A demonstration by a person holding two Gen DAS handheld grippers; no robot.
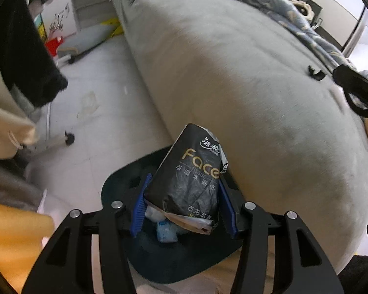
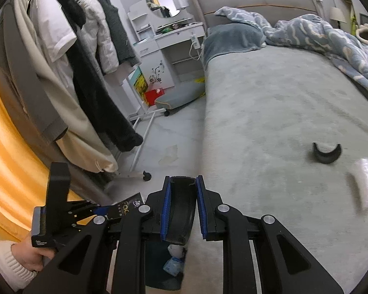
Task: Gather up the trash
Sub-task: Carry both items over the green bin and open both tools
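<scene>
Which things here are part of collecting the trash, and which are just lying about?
Part of the job:
- tissue packet in the left gripper
- black curved piece in the right gripper
- trash bin below
- black curved scrap and white wrapper on the bed

Lying about:
- blue blanket
- hanging clothes
- round mirror

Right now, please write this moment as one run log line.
left tongs: shut on black crumpled tissue pack | right tongs: shut on black curved plastic piece | below: dark trash bin | step: drop pending
</scene>
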